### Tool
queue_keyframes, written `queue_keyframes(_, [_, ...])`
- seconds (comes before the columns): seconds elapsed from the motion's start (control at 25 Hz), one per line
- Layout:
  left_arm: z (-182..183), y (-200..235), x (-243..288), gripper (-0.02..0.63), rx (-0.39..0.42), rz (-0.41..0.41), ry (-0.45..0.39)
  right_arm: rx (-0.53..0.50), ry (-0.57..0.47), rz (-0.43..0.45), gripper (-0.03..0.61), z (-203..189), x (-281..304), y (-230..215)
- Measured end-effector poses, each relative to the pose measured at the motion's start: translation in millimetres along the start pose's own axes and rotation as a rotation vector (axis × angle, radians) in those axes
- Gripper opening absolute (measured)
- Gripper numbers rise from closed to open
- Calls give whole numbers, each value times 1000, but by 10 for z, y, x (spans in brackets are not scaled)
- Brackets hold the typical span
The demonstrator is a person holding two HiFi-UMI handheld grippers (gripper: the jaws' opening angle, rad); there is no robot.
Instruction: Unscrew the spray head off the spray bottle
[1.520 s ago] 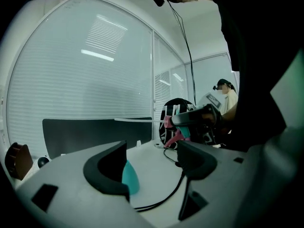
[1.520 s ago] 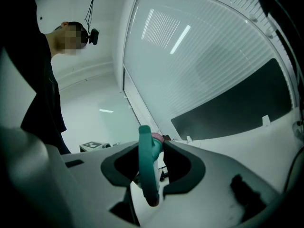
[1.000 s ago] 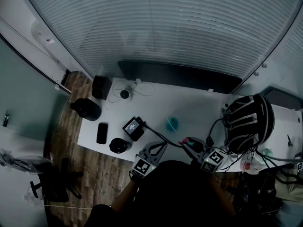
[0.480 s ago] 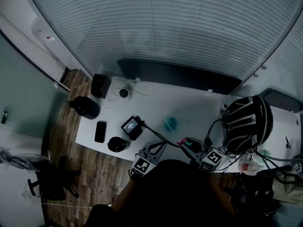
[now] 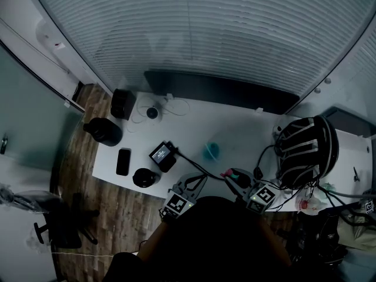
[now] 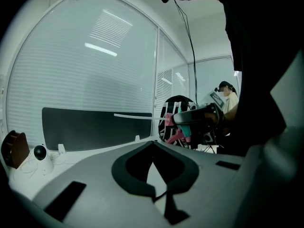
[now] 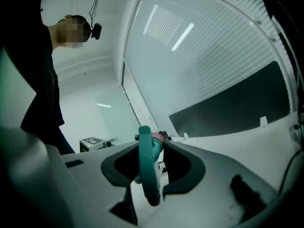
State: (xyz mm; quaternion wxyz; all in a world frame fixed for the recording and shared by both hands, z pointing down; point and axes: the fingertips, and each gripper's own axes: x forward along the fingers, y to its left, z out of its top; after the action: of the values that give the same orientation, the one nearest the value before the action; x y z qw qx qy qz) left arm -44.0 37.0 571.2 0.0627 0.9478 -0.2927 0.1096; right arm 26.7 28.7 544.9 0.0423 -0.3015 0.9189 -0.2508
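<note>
The teal spray bottle [image 5: 212, 151] stands on the white table [image 5: 247, 131], without its head. My right gripper [image 5: 234, 176] is near the table's front edge, shut on the teal and pink spray head [image 7: 147, 170]. The head stands upright between the jaws in the right gripper view. In the left gripper view the spray head [image 6: 185, 127] shows with its white dip tube [image 6: 133, 116] sticking out to the left. My left gripper [image 5: 197, 181] is beside it to the left, shut with nothing in it [image 6: 153, 146].
A black-and-white helmet [image 5: 305, 151] with cables lies at the table's right. At the left are a small screen device [image 5: 161, 155], a black phone [image 5: 123, 161], a round black object [image 5: 144, 178], a white camera [image 5: 153, 113] and a black speaker [image 5: 121, 104]. A dark jug [image 5: 104, 131] stands off the table's left end.
Both grippers stay where they were. Only the head view has drifted a little.
</note>
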Motion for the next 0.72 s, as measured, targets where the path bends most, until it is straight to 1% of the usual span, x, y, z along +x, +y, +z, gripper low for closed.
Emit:
queue_keyframes(0.12, [-20, -36, 35, 5, -2, -24, 9, -16, 19, -7, 127, -45, 31, -10])
queue_keyframes(0.28, [-35, -80, 81, 5, 3, -55, 5, -44, 88, -42, 127, -135, 22, -38])
queue_keyframes(0.44, [-55, -19, 133, 5, 21, -70, 9, -97, 129, -53, 127, -169, 60, -86])
queue_keyframes(0.6, [-126, -39, 166, 5, -3, -85, -2, -88, 151, -58, 127, -193, 70, -70])
queue_keyframes(0.72, [-137, -17, 179, 5, -3, -94, -3, -88, 157, -62, 127, -218, 113, -65])
